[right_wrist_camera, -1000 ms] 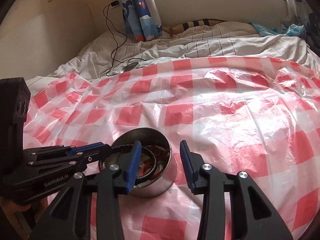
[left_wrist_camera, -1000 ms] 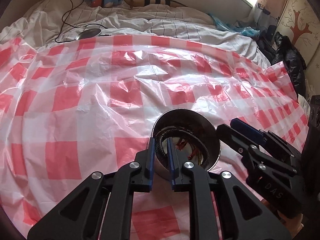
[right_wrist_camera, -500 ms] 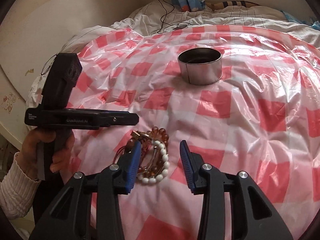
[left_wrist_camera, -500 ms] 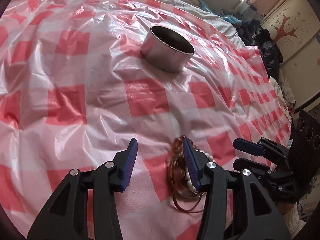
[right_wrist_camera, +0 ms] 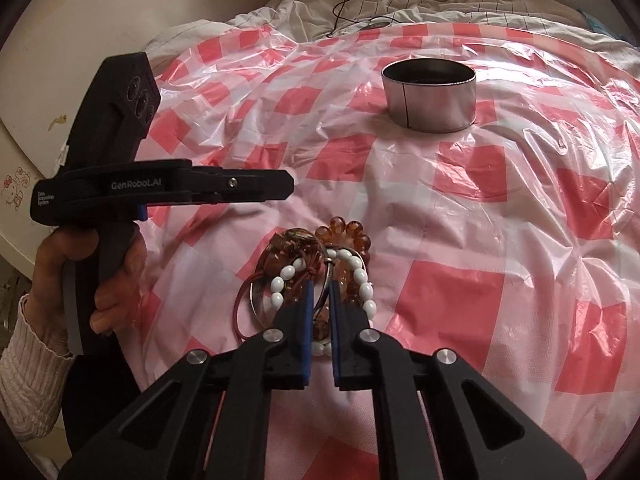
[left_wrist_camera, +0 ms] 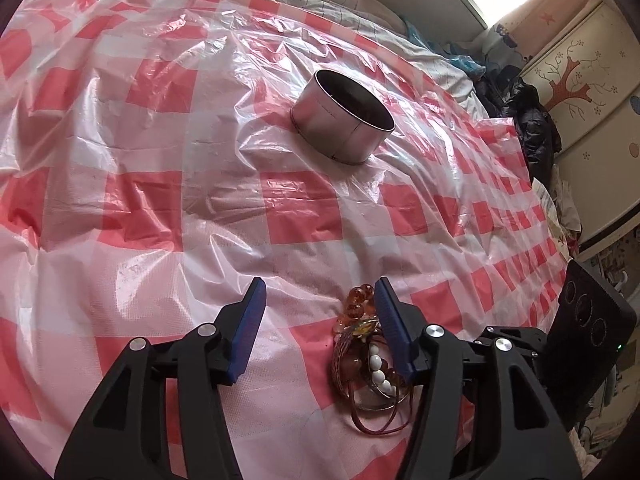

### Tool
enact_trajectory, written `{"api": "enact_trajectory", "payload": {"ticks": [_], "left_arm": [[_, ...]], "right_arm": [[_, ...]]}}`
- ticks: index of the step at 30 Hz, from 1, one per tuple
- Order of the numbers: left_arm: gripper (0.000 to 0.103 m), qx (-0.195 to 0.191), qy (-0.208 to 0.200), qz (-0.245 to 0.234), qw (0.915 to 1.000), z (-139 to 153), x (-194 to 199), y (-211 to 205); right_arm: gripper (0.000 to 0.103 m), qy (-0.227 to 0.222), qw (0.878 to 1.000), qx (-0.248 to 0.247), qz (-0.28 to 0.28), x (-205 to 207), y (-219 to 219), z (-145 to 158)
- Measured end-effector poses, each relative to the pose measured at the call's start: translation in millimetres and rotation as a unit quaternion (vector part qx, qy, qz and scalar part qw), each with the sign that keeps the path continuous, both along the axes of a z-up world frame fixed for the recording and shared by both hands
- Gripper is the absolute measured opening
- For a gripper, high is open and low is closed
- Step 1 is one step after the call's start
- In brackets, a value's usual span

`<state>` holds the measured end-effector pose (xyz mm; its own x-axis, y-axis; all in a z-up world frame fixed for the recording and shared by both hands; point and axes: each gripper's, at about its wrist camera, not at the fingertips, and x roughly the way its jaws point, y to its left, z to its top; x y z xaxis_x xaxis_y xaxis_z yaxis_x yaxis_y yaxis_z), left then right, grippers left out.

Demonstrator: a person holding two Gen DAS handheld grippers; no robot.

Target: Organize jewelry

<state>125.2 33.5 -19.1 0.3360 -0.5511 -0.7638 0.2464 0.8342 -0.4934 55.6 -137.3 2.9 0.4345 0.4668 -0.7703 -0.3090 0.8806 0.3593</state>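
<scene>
One round metal tin (right_wrist_camera: 430,96) stands upright on the bed, well toward the far side and well apart from the jewelry. Its mouth is open, but the inside reads only as a dark hollow from both views, so its contents cannot be told.

The bed is covered by a crinkled plastic sheet (left_wrist_camera: 280,208) in red and white checks; beyond its far edge lies a rumpled white quilt (right_wrist_camera: 440,12) with a black cable (right_wrist_camera: 344,4) running over it. A pale cabinet (left_wrist_camera: 580,92) painted with a red tree stands by the right side of the bed, with dark clothing (left_wrist_camera: 536,128) heaped against it.

The pile of jewelry (right_wrist_camera: 316,272) sits near the bed's near edge: amber beads, a string of white oval beads, a thin metal ring and loops of reddish cord, tangled so that a count of pieces cannot be given.

Two grippers are in view. The right gripper (right_wrist_camera: 320,300) has its jaws pressed together on the metal ring and cord in the middle of the pile. The left gripper (left_wrist_camera: 318,308), held by a hand (right_wrist_camera: 80,280) in a cream knitted sleeve, has its jaws apart and opening; the pile lies against the inner side of its right jaw, not pinched.
</scene>
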Motion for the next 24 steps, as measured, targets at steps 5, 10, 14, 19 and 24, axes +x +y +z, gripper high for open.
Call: {"api": "enact_trajectory", "payload": {"ticks": [5, 10, 14, 19, 24], "left_arm": [[0.055, -0.009, -0.002, 0.006, 0.9999, 1.5, 0.8, 2.9], [0.058, -0.036, 0.002, 0.008, 0.9993, 2.9, 1.4, 8.9], [0.06, -0.03, 0.003, -0.003, 0.9995, 2.0, 0.0, 4.0], [0.061, -0.005, 0.008, -0.014, 0.9999, -2.5, -1.6, -4.2], [0.062, -0.009, 0.011, -0.01, 0.9999, -3.8, 0.1, -2.1]], "right_arm": [[0.004, -0.026, 0.999, 0.034, -0.009, -4.0, -8.7, 12.5], [0.005, -0.049, 0.995, 0.092, -0.012, -6.0, -19.4, 26.4], [0.0, -0.094, 0.978, 0.186, -0.004, -13.1, -37.1, 49.2], [0.001, -0.074, 0.981, 0.173, -0.048, -6.3, -59.2, 47.0], [0.064, -0.053, 0.991, 0.121, 0.004, -9.6, -32.9, 40.6]]}}
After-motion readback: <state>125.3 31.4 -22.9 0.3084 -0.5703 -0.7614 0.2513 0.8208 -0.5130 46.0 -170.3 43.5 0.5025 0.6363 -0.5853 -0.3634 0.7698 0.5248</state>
